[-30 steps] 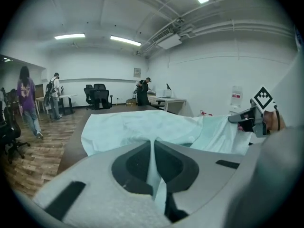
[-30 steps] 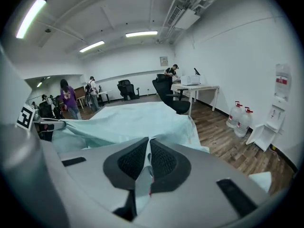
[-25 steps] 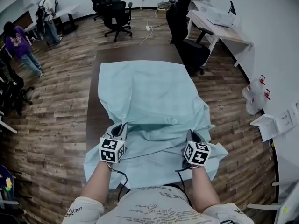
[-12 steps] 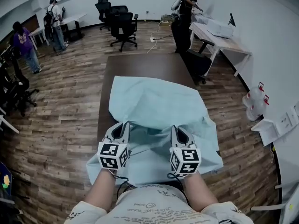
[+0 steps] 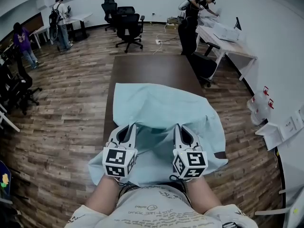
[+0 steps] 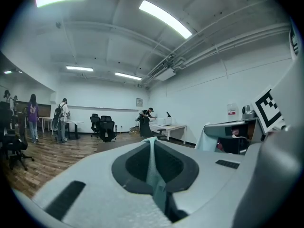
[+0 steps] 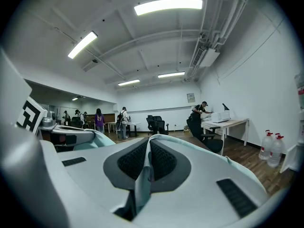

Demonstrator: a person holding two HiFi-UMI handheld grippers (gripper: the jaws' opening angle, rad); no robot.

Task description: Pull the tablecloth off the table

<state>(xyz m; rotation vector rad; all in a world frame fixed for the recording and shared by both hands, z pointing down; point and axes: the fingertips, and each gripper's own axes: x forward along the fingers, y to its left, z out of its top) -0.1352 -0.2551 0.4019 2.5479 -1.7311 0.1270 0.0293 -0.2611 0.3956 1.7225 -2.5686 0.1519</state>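
Observation:
A light teal tablecloth (image 5: 161, 106) lies rumpled over the near half of the dark brown table (image 5: 147, 70); its near edge hangs off the table's end toward me. My left gripper (image 5: 127, 131) is shut on a fold of the cloth, which shows as a thin teal strip (image 6: 153, 167) pinched between its pads. My right gripper (image 5: 183, 130) is shut on the cloth too, with a strip of it (image 7: 142, 179) caught between its pads. Both grippers are held side by side and roughly level above the cloth's near part.
Black office chairs (image 5: 127, 19) stand beyond the table's far end. A light desk (image 5: 223, 34) with a person (image 5: 195, 4) bent over it is at the back right. Other people (image 5: 61, 14) stand back left. Water bottles (image 5: 259, 101) sit by the right wall.
Both grippers have come up and back toward me, drawing closer together. The cloth has slid with them, and more bare table shows at the far end.

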